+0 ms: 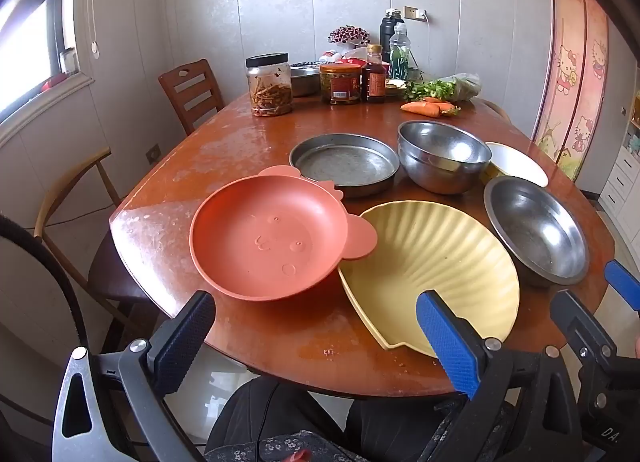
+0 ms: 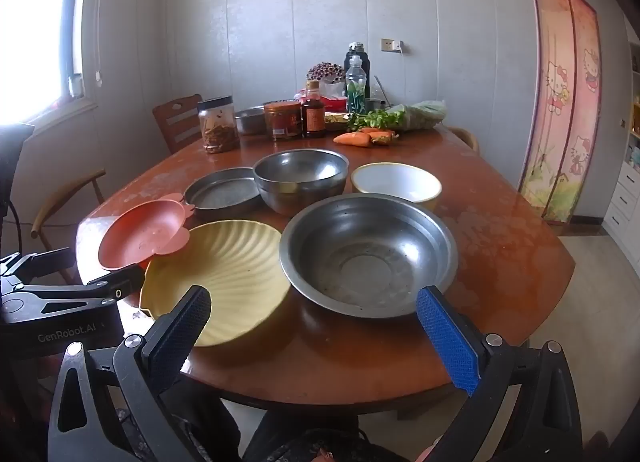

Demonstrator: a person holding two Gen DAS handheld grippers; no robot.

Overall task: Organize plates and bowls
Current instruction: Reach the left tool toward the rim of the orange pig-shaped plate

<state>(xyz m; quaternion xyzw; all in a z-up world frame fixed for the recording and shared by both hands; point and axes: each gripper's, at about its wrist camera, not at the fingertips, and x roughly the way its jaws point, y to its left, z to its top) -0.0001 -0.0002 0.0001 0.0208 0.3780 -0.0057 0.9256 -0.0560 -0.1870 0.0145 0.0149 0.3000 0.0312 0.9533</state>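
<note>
While both grippers hang wide open with nothing between their fingers, the left gripper (image 1: 316, 336) is near the orange plate (image 1: 266, 236) and the right gripper (image 2: 314, 332) is near the big metal bowl (image 2: 368, 254). The orange plate's edge rests on the yellow shell plate (image 1: 432, 270). Two stacked metal bowls (image 2: 300, 178), a flat metal pan (image 1: 344, 164) and a white bowl (image 2: 396, 184) sit farther back on the brown surface (image 1: 248, 134).

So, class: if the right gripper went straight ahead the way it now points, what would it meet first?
Most likely the large steel bowl, centred between the open right gripper fingers on the table; the height is hard to judge.
</note>
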